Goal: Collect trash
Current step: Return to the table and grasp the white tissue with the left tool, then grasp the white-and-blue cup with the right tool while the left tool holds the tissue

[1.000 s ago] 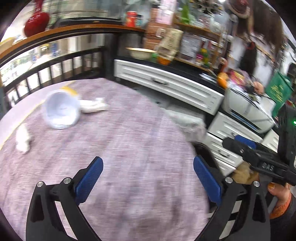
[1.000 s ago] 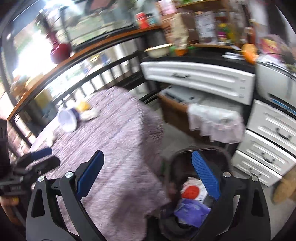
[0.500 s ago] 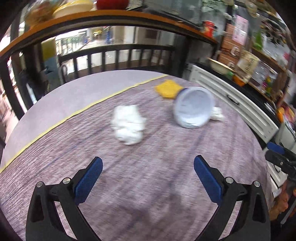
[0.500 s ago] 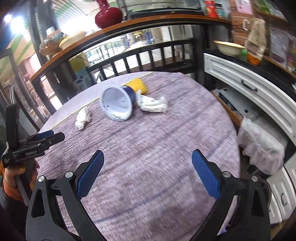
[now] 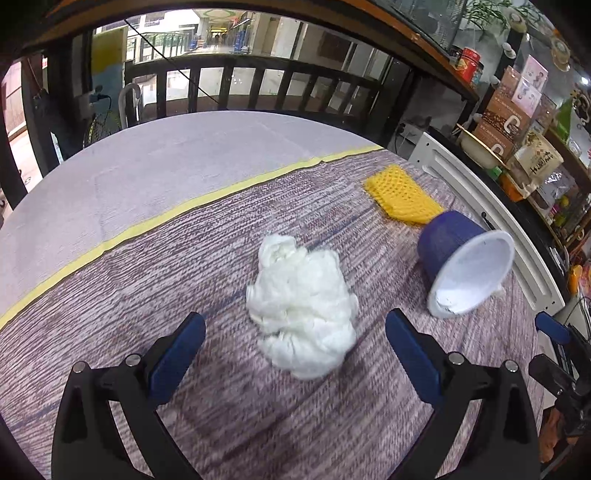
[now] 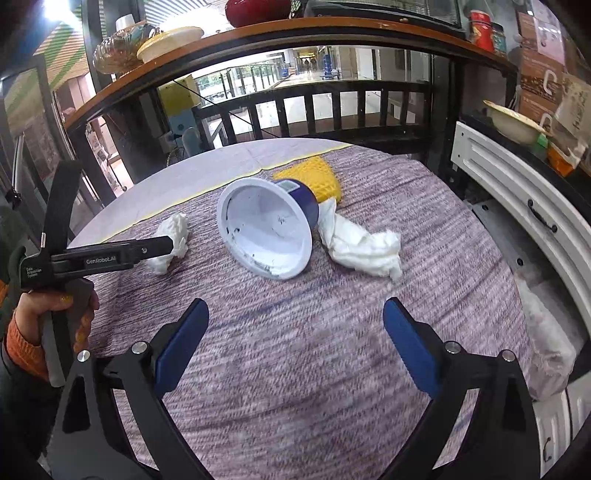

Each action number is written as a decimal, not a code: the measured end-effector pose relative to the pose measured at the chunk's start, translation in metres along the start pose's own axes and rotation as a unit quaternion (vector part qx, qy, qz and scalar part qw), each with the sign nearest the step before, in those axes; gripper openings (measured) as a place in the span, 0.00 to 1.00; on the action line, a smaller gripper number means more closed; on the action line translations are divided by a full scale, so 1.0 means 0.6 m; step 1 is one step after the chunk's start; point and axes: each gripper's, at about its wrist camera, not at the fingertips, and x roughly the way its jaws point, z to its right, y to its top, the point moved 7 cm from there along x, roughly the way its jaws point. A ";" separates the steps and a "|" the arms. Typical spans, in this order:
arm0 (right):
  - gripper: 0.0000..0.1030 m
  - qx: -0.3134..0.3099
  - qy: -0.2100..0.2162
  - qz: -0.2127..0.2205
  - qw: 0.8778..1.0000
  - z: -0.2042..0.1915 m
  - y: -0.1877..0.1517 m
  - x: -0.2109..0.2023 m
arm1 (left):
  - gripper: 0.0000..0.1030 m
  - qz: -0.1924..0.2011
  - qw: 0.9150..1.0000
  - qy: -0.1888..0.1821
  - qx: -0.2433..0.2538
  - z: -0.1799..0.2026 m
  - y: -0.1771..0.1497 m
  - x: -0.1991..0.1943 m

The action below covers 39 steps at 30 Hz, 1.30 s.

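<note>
Black gripper frames with silver screws carry blue-padded fingers [image 5: 177, 352]; an orange sleeve cuff [image 6: 16, 334] shows.

White drawer cabinet [image 6: 517, 206] beside the table, red vase [image 6: 258, 9] above

- Round surface [image 6: 332, 332] covered in mottled purple-grey cloth, with a yellow tape line [image 5: 147, 225] across its far part.
- Black railing [image 6: 332, 107] behind it, glazed concourse beyond, daylit.
- Wooden ledge [image 6: 258, 33] above carries a red vase [image 6: 255, 9].
- White drawer unit [image 6: 517, 199] to the right; cluttered shelves [image 5: 517, 122] above it.
</note>
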 end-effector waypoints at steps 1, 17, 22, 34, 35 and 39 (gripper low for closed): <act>0.89 -0.003 0.000 0.001 1.000 0.000 0.008 0.009 | 0.89 -0.001 1.000 0.000 -0.004 -0.001 0.001 0.004; 0.32 -0.089 -0.089 0.018 0.992 -0.019 0.093 0.115 | 0.41 0.018 1.000 0.000 -0.012 -0.012 0.009 0.010; 0.08 -0.078 -0.080 0.028 0.993 -0.016 0.087 0.096 | 0.35 0.018 1.000 -0.013 -0.018 -0.005 0.008 0.009; 0.08 -0.072 -0.037 0.054 0.995 -0.042 0.023 -0.018 | 0.33 0.033 0.999 -0.021 -0.006 0.009 0.006 -0.010; 0.08 -0.072 -0.034 0.054 0.995 -0.043 0.015 -0.031 | 0.33 0.033 0.999 -0.022 -0.005 0.011 0.006 -0.012; 0.08 -0.070 -0.028 0.062 0.995 -0.042 -0.011 -0.075 | 0.33 0.036 0.999 -0.024 0.008 0.029 0.004 -0.024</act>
